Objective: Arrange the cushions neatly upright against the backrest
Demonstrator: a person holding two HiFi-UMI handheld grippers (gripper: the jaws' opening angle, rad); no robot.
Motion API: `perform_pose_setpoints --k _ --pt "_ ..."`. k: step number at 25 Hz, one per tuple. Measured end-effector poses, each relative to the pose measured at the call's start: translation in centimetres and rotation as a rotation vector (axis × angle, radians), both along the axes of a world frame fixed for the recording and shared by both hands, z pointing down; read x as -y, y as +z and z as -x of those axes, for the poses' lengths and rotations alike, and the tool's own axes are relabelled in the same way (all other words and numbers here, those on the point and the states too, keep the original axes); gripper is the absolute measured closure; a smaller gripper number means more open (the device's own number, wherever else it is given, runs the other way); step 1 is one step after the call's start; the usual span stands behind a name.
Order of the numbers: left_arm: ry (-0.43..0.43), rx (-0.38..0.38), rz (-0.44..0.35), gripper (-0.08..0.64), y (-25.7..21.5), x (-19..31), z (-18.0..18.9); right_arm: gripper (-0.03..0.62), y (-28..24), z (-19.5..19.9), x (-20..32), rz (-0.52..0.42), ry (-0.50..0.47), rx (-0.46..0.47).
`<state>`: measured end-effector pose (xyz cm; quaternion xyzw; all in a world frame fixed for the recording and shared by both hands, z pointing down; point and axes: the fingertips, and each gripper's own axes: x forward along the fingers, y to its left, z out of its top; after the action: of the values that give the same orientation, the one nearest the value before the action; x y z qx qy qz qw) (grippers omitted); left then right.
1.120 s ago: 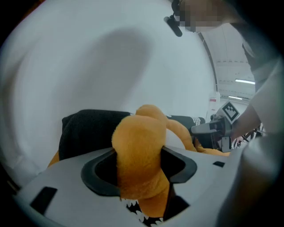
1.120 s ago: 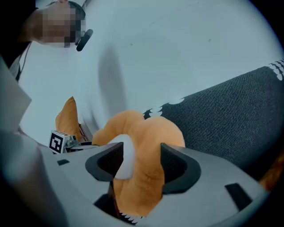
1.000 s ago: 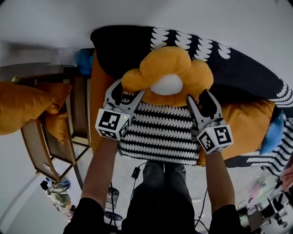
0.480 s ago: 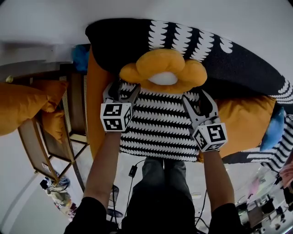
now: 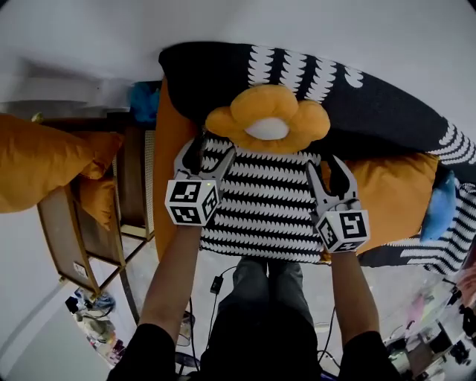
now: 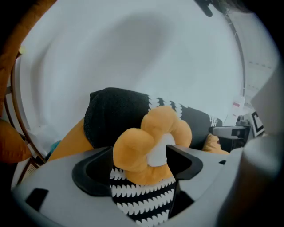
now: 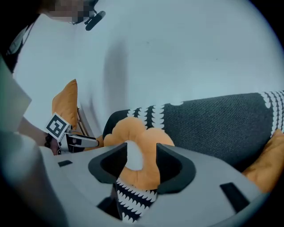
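Starting nearest: both forearms reach forward over the striped cushion [image 5: 260, 216], one gripper at each upper corner. Left gripper [image 5: 212, 146] is at the left corner, jaws wide and just opened further, with striped fabric lying in the gap between them. Right gripper [image 5: 327, 165] is at the right corner, jaws about half apart and just closing in. The corner sits low between them (whether the pads press on it cannot be told). Just beyond the striped cushion's top edge sits the flower cushion [image 5: 268, 128], orange petals round a white centre, resting against the large black cushion [image 5: 223, 82] with white scallop rows. An orange cushion [image 5: 394, 193] lies to the right, partly behind the striped one. White wall [image 5: 297, 22] lies behind all.
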<state>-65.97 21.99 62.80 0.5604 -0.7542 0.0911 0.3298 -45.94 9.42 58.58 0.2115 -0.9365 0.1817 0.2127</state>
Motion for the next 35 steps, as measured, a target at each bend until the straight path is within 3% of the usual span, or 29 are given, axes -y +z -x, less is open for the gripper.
perform_pose_setpoints --k 2,5,9,13,19,28,35 --pt "0.008 -0.014 -0.054 0.174 -2.6 0.1 -1.1 0.382 -2.0 -0.6 -0.3 -0.029 0.005 0.01" --pt "0.032 0.0 -0.117 0.239 -7.1 -0.3 -2.6 0.405 -5.9 -2.1 -1.0 -0.079 0.006 0.029" --pt "0.077 0.076 -0.186 0.325 -14.0 -1.7 -3.9 0.425 -11.7 -5.6 -2.0 -0.143 0.043 0.057" --pt "0.15 0.145 -0.248 0.332 -20.4 -3.2 -5.6 0.431 -17.3 -9.8 -2.9 -0.191 0.124 0.071" --pt "0.219 0.183 -0.35 0.339 -27.9 -4.0 -8.3 0.443 -24.2 -14.7 -4.0 -0.25 0.263 0.136" --pt "0.308 0.112 -0.394 0.328 -29.9 -3.2 -15.4 0.443 -26.4 -24.0 -5.6 -0.264 0.429 0.148" --pt "0.397 0.065 -0.4 0.328 -29.9 0.0 -23.1 0.443 -27.0 -34.3 -5.5 -0.281 0.56 0.119"
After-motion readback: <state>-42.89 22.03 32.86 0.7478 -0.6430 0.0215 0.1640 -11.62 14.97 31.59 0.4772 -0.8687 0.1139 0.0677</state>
